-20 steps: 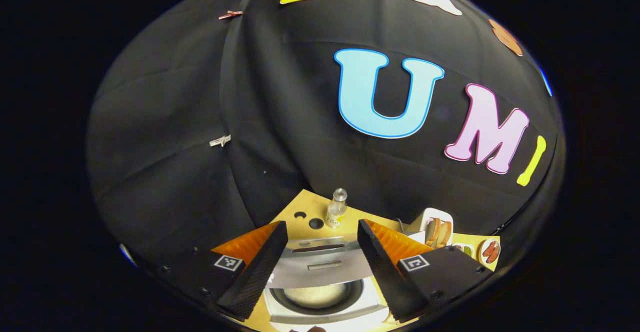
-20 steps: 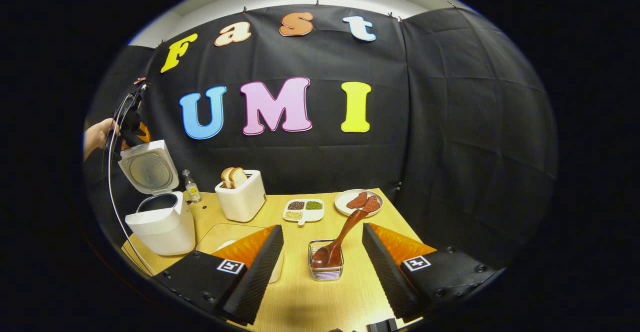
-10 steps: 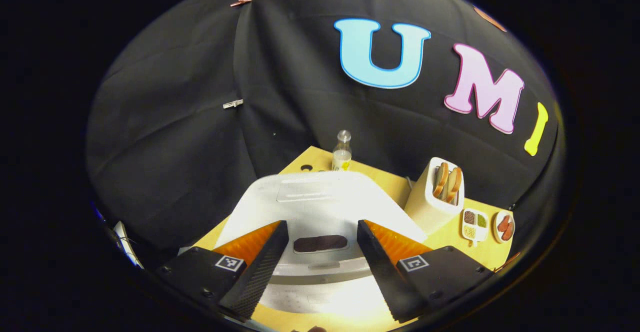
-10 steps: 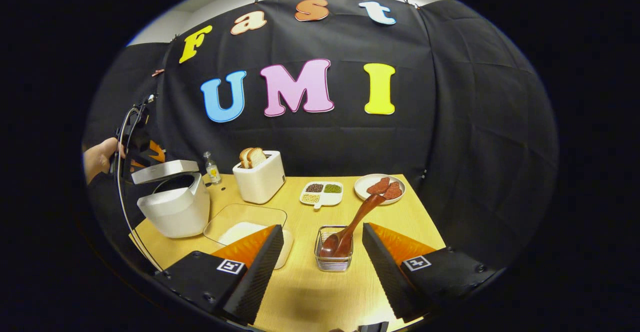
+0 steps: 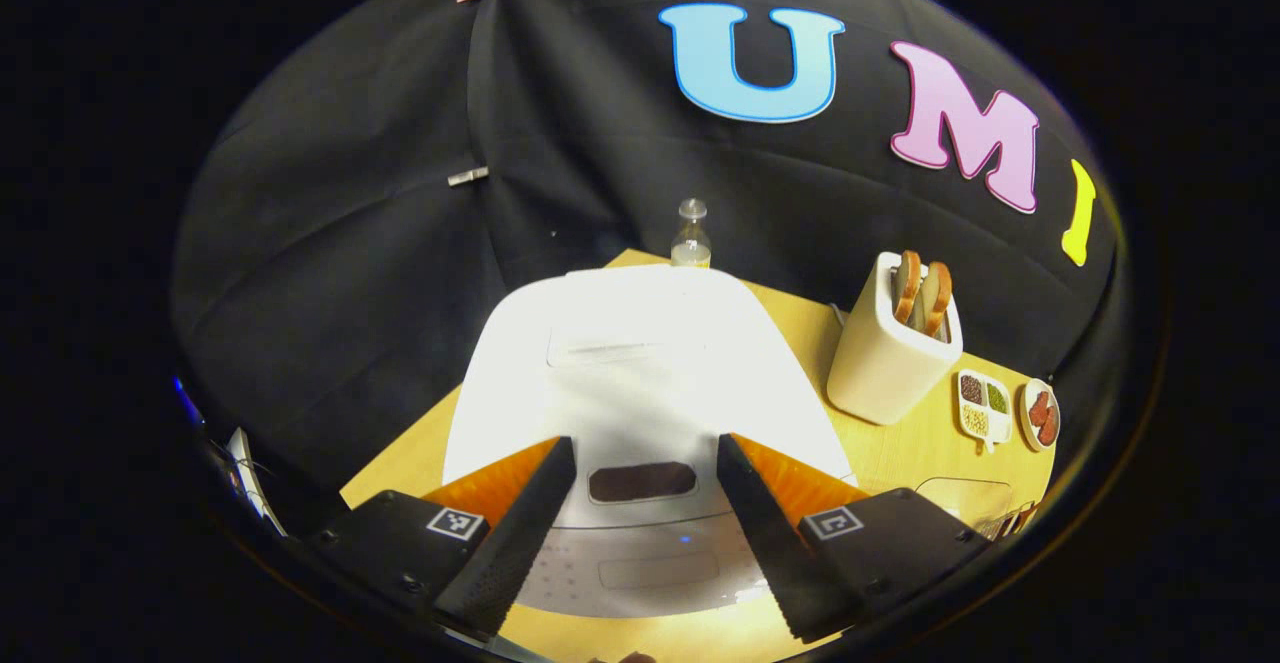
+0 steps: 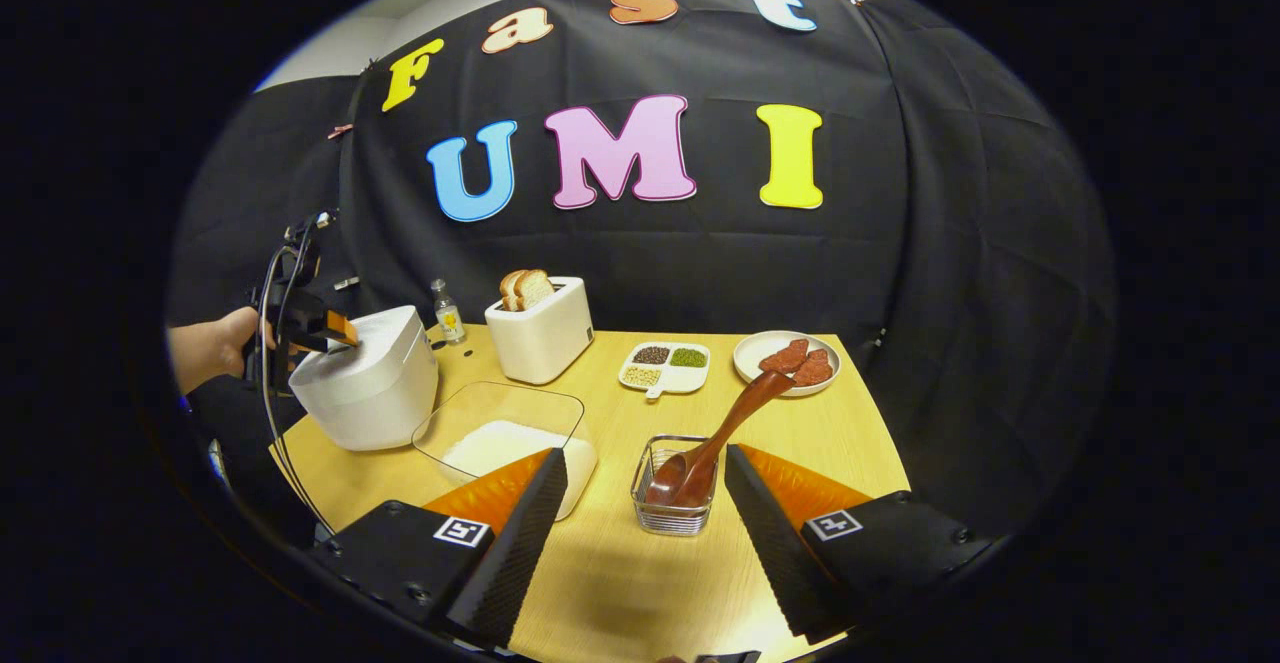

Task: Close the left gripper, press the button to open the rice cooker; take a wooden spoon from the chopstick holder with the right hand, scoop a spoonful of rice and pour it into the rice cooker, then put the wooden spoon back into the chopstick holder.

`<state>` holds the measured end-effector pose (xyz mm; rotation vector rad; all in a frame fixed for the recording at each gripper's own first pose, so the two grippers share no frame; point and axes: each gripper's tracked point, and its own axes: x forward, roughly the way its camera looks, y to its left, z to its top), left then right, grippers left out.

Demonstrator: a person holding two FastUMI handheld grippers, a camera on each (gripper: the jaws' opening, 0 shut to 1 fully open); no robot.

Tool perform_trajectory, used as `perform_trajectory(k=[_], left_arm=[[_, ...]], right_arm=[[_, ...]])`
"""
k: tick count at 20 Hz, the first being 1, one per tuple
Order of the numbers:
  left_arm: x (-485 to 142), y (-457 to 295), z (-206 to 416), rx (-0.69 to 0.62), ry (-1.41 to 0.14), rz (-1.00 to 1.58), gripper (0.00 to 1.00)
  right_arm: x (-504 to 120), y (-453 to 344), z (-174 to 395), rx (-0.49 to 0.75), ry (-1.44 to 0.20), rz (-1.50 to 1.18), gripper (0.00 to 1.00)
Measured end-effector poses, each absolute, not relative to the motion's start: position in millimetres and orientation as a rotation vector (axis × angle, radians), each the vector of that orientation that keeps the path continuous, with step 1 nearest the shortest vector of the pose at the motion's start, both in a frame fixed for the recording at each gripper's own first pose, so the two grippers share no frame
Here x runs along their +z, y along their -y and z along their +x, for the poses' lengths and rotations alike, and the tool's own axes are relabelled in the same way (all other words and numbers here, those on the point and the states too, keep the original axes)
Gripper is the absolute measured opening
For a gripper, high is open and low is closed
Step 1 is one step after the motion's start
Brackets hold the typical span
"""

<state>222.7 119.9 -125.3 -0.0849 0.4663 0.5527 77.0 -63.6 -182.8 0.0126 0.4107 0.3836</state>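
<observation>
both jaws apart; one wooden spoon

**What the wooden table held**

The light wooden table carried a white rice cooker at its left end, with a small bottle behind it. A white toaster stood beside the bottle. A clear dish of rice lay nearer the front, the chopstick holder just right of it. A divided tray and a plate sat toward the back.
</observation>
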Motion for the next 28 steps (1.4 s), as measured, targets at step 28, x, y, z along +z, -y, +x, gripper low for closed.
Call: perform_trajectory(k=[28], left_arm=[[35.9,-38.0,114.5,0.206,0.035,0.169,0.96]], right_arm=[[-73.5,19.9,12.3,0.186,-0.175,0.003,0.98]])
